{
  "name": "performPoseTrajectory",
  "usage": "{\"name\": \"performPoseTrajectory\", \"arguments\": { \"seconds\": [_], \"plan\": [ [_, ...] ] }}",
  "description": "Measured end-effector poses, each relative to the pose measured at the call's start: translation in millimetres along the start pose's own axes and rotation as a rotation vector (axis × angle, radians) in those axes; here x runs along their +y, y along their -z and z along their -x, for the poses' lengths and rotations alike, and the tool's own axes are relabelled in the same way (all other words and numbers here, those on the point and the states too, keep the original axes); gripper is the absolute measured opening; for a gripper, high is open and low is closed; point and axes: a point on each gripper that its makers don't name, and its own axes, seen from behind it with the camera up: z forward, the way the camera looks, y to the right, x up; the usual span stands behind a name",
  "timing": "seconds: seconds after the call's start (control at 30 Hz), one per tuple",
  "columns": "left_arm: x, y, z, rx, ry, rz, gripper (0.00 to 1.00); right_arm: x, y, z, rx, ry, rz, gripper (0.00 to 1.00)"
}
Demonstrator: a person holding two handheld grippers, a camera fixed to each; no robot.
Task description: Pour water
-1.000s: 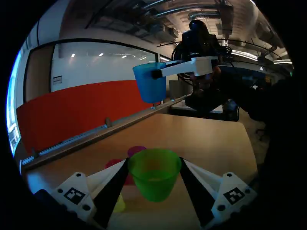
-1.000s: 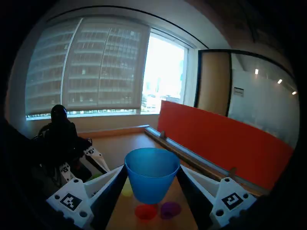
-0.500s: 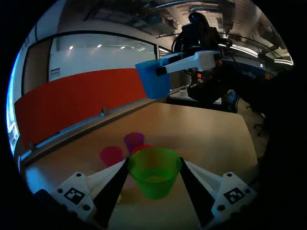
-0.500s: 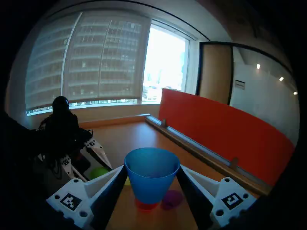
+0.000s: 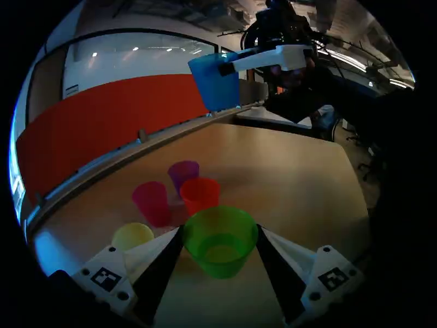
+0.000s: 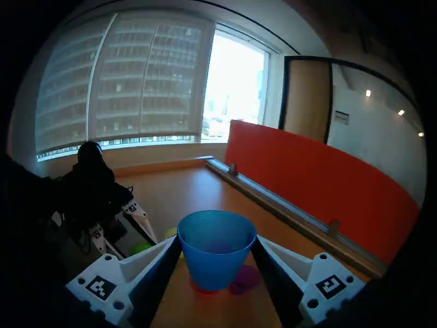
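My left tongs (image 5: 219, 229) are closed on the translucent green plastic cup (image 5: 220, 254), low over the near edge of the counter (image 5: 295, 169). My right tongs (image 6: 217, 239) clamp the blue plastic cup (image 6: 217, 262), held high toward the far edge. The cups are well apart, so tipping now would splash the wood or the small coloured cups (image 5: 199, 194). How much water the blue one holds, I cannot tell. A red partition (image 5: 98, 120) lines one edge, and there is a bright window (image 6: 235, 98).
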Motion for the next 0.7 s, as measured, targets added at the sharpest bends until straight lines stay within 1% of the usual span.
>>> {"name": "performPoseTrajectory", "arguments": {
  "seconds": [0.17,0.27,0.37,0.7],
  "plan": [
    [-1.3,-3.8,13,-0.041,-0.011,-0.001,0.9,2,-2.0,3,-0.005,0.015,0.007,0.91],
    [-3.2,-5.6,20,-0.063,0.0,0.001,0.9,3,-3.0,4,-0.007,0.015,0.008,0.91],
    [-4.8,-7.3,25,-0.077,0.009,0.0,0.9,3,-3.5,5,-0.009,0.012,0.008,0.91],
    [-9.0,-12.4,36,-0.097,0.007,-0.01,0.9,4,-5.5,9,-0.014,0.01,0.009,0.91]
  ]
}}
